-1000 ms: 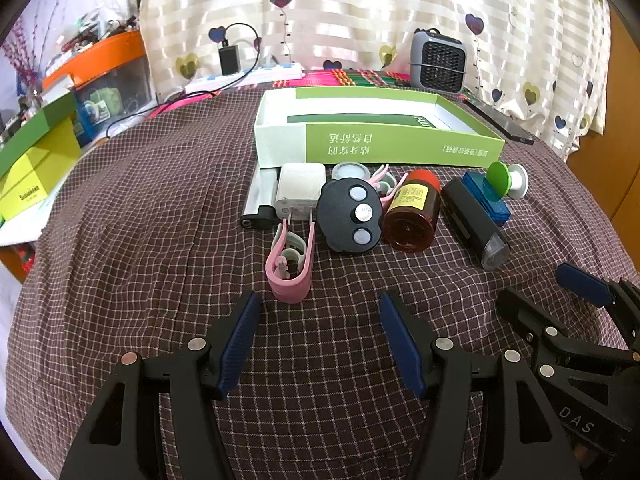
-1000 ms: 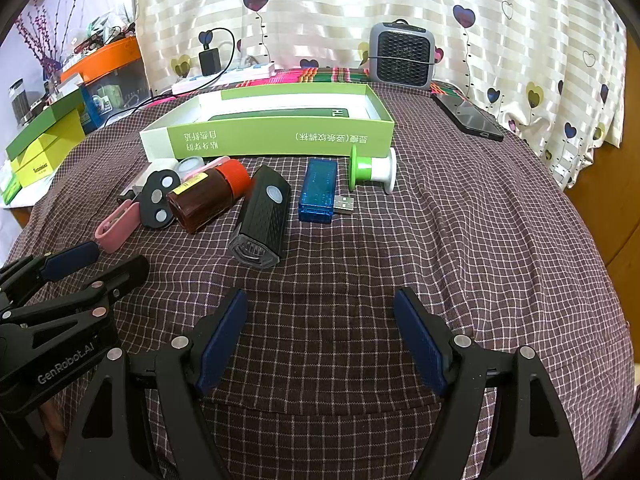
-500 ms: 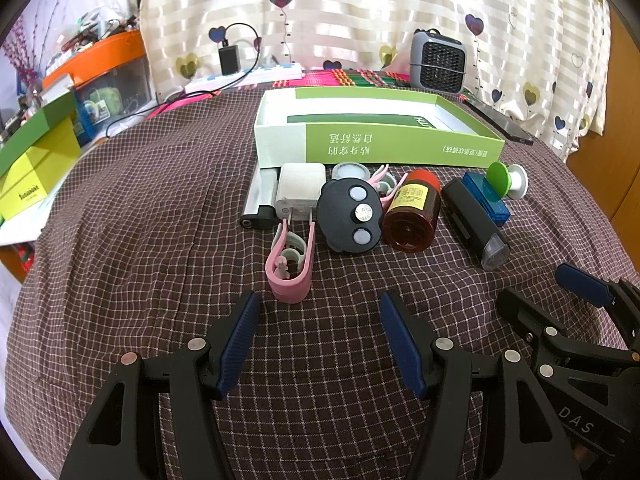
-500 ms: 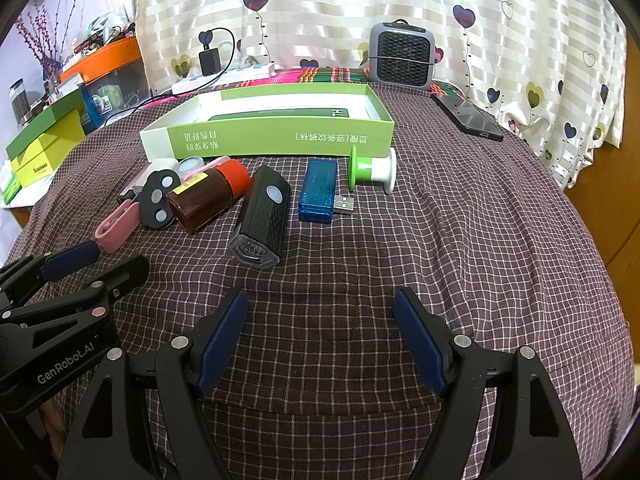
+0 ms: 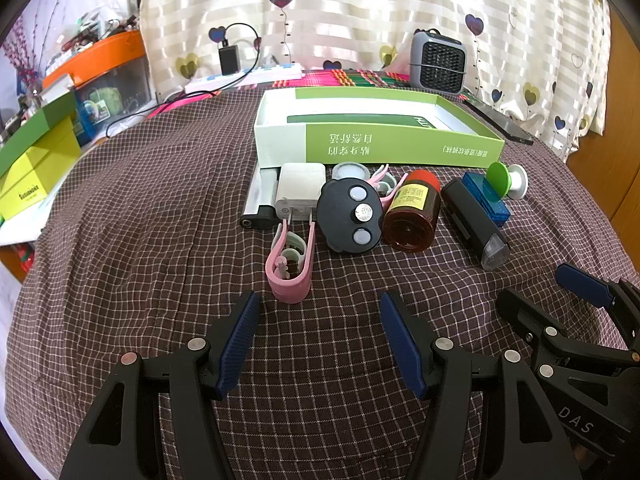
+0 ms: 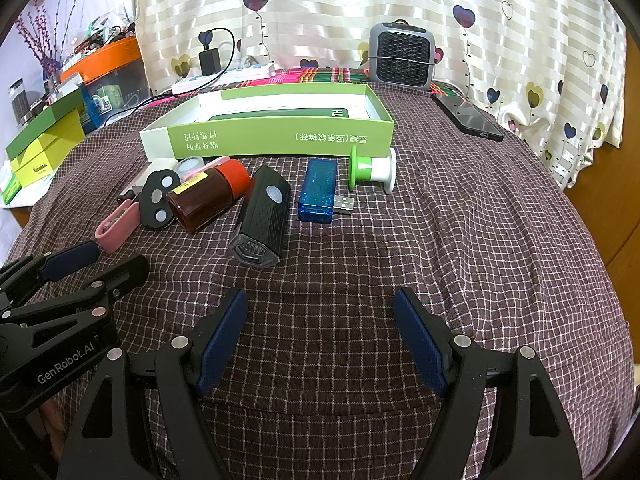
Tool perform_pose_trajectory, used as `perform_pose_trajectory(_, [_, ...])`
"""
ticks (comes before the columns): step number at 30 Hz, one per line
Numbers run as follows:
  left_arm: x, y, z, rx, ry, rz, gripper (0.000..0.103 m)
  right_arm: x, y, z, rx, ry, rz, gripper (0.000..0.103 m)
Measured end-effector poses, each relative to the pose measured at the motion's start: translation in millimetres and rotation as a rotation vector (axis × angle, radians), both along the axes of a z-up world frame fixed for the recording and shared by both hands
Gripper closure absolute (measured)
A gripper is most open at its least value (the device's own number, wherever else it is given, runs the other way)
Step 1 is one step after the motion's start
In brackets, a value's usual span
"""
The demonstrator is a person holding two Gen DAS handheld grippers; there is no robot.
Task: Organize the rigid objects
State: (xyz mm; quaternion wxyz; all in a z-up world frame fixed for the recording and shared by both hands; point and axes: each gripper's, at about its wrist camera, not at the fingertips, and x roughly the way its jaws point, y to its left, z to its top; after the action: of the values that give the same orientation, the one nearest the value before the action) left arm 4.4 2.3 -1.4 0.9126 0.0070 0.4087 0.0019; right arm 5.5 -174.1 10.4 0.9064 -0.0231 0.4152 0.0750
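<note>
**Both grippers wide apart above the cloth, objects in a row before the green box**

The left gripper (image 5: 320,316) hovers over the checked brown tablecloth (image 5: 140,240) with its blue pads spread and nothing between them. The right gripper (image 6: 320,316) is spread in the same way and is also empty; it stands just beside the left one, nearer to the camera than all the objects.

The open green and white box (image 6: 276,136) lies on the cloth behind the row of objects. In front of its long wall, from left to right in the left wrist view: a silver and black stick-shaped item (image 5: 258,204), a white charger (image 5: 298,190), a pink clip (image 5: 290,268) lying closest to the left gripper, a black disc with three round buttons (image 5: 350,216), a brown bottle with red cap (image 5: 412,212) on its side, a black bike light (image 6: 262,216), a blue USB device (image 6: 318,192) and a green and white spool (image 6: 370,170). The disc touches the bottle. A small round clear lid (image 5: 350,170) and a second pink clip (image 5: 382,182) lie behind the disc, near the box wall.

At the far edge stand a grey fan heater (image 6: 402,54) and a dark phone (image 6: 468,118).
</note>
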Motion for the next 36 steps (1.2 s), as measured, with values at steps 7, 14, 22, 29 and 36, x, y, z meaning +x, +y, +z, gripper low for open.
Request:
perform_pose_trajectory(7, [0,0,0,0.000,0.000,-0.001,0.040,0,0,0,0.000,0.000,0.000,0.027])
perform_pose_trajectory(14, [-1,-1,0,-0.001,0.004,-0.021,0.040,0,-2,2,0.004,0.003,0.011,0.027])
perform_pose_trajectory(22, [0,1,0,-0.008,0.014,-0.039,0.041,0,-3,2,0.005,0.007,0.023,0.027])
perform_pose_trajectory(29, [6,12,4,-0.064,0.035,-0.065,0.041,4,-2,7,0.030,0.006,0.046,0.027])
perform_pose_trajectory(36, [7,22,12,-0.120,0.021,-0.096,0.041,7,10,19,0.037,-0.029,0.113,0.027])
